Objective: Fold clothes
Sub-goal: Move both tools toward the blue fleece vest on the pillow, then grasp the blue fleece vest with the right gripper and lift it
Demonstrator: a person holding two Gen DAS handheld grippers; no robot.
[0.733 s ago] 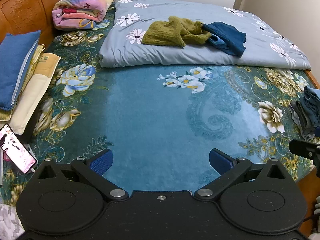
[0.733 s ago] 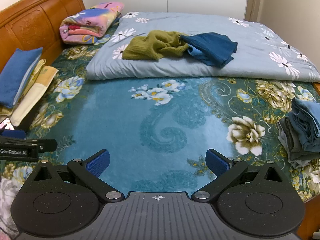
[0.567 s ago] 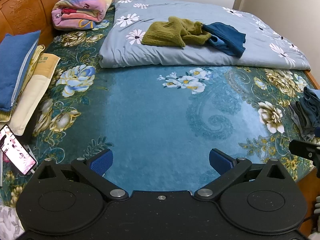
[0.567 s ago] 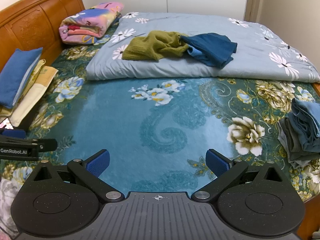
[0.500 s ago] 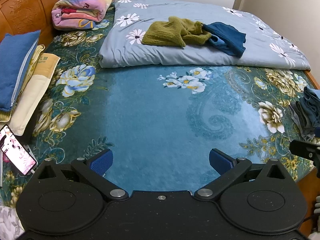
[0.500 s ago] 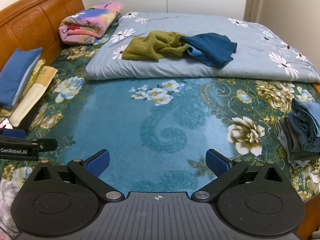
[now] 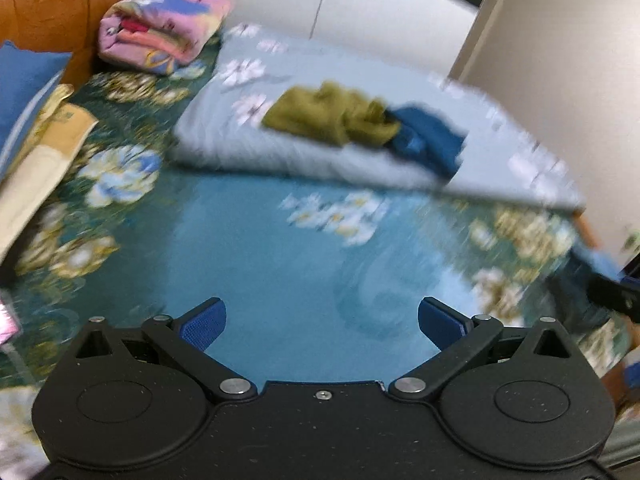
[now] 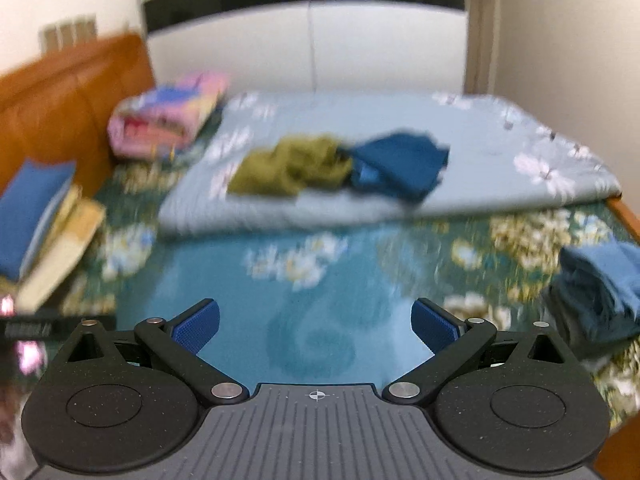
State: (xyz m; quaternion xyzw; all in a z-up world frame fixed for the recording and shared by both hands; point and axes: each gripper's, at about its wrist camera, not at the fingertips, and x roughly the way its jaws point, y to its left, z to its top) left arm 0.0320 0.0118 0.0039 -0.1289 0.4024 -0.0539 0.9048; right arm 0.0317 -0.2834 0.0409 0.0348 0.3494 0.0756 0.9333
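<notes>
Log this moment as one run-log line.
left gripper: open, empty | right gripper: open, empty | olive garment, dark blue garment: unfolded on quilt | views blurred

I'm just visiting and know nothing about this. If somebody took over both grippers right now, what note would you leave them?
Left gripper: open, empty.
Right gripper: open, empty.
Olive garment and dark blue garment: crumpled side by side on the grey-blue quilt, both unfolded.
Folded pile: at the bed's right edge, seemingly done.
Left: fetch each crumpled garment, fold it, stack it.
</notes>
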